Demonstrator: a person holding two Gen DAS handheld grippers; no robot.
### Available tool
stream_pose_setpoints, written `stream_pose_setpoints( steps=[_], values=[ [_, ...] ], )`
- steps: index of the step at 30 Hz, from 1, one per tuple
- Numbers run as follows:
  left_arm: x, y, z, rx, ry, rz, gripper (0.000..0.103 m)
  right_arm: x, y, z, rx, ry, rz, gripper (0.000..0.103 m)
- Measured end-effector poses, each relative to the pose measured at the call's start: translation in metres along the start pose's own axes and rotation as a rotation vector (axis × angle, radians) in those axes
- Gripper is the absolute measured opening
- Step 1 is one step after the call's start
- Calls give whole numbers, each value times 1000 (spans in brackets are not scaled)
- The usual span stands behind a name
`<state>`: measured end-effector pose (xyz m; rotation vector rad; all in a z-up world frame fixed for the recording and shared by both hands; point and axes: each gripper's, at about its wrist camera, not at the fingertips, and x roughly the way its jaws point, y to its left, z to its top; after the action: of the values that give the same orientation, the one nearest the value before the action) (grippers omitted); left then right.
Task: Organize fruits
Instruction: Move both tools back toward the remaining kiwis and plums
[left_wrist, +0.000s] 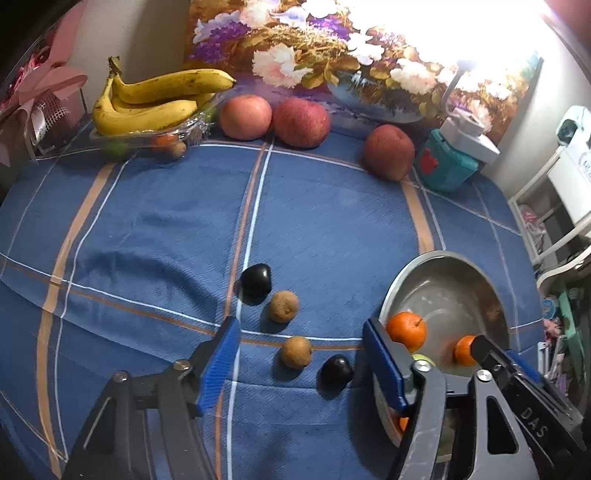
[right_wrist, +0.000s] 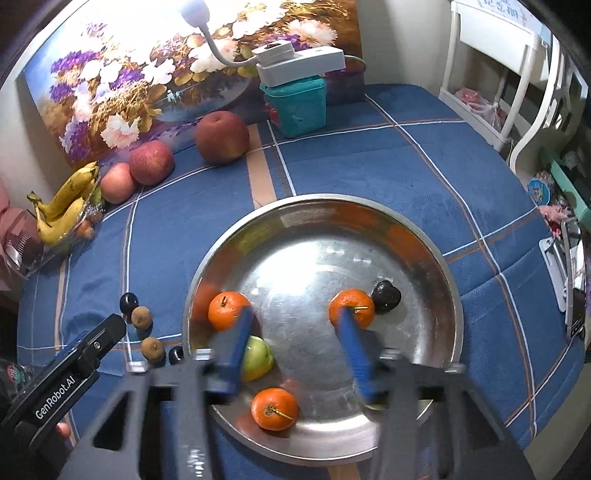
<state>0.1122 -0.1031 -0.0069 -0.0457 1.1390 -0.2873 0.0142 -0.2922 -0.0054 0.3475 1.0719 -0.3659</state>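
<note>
The left tool was wide open and held nothing. Between its fingers, on the blue cloth, lay a brown fruit and a dark plum, with another brown fruit and plum just ahead. The right tool hung over the bowl, open too, with nothing in it. By its fingertips sat two oranges. A green apple, a third orange and a plum were also in the bowl. Far ahead lay bananas and three apples.
</note>
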Motion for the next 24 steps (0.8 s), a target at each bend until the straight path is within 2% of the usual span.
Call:
stream_pose_setpoints(
  steps=[3, 4, 7, 12, 19, 22, 23, 24],
  values=[
    [3, 3, 0, 1, 2, 34, 90, 2, 1, 0, -8, 2, -11, 65],
    [3, 4, 0, 0, 2, 42, 96, 2, 1, -1, -13, 2, -16, 71],
    [3, 7, 0, -6, -9, 62, 103, 4, 2, -2, -23, 0, -25, 76],
    [4, 12, 0, -6, -10, 103, 103, 4, 4, -2, -25, 0, -28, 76],
    [4, 16, 1, -16, -10, 110, 103, 7, 4, -3, -24, 7, -36, 76],
    [4, 17, 1, -15, -22, 138, 103, 7, 4, -4, -19, 6, -39, 76],
    [3, 18, 1, -15, -27, 152, 103, 6, 3, -4, -18, 0, -41, 77],
    [3, 19, 1, -16, -29, 158, 103, 7, 3, -4, -19, -3, -45, 94]
  ],
)
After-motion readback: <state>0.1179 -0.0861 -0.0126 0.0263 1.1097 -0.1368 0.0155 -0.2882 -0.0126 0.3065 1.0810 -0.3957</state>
